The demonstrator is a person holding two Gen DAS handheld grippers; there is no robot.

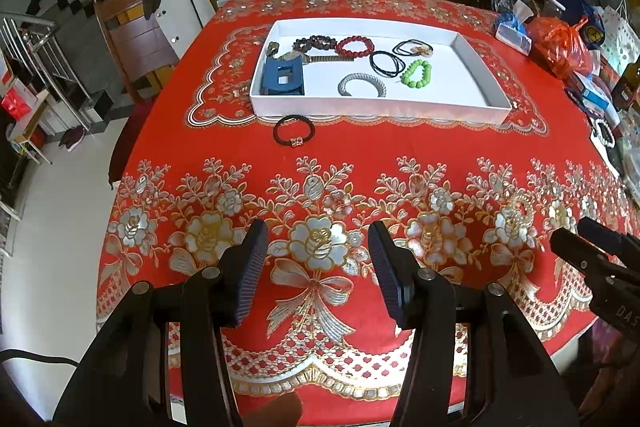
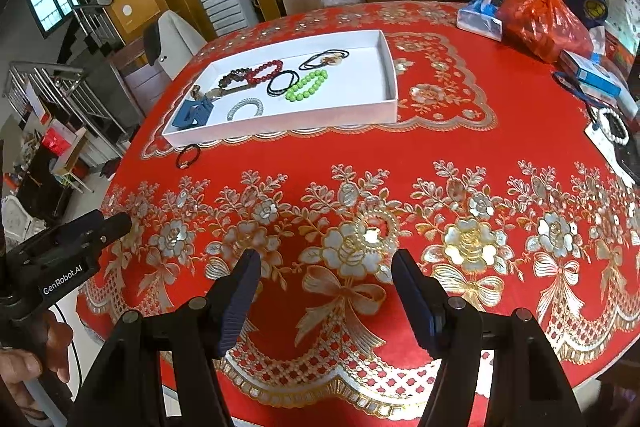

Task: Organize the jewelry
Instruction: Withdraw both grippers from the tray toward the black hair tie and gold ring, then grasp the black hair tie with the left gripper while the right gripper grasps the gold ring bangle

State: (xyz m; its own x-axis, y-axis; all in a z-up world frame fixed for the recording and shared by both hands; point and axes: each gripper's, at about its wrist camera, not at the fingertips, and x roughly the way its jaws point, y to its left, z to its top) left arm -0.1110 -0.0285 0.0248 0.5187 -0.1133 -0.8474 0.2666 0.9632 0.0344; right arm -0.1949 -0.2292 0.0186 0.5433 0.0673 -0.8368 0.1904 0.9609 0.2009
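Left gripper [image 1: 318, 259]: fingers spread wide, holding nothing, poised above the near edge of the worktop [image 1: 360, 163] with its red floral cloth.
Right gripper [image 2: 326, 287]: likewise wide open and empty, beside the left one.
White tray [image 1: 380, 109]: well ahead of both grippers, resting on the cloth. Contents: blue hair clip [image 1: 283, 77] at its left end, silver bangle [image 1: 362, 83], green bead bracelet [image 1: 417, 73], red bead bracelet [image 1: 355, 47], dark bead bracelet [image 1: 314, 43], black hair ties [image 1: 385, 63].
Black hair tie with charm [image 1: 293, 131]: outside the tray, just in front of its near wall, ahead of the left gripper.
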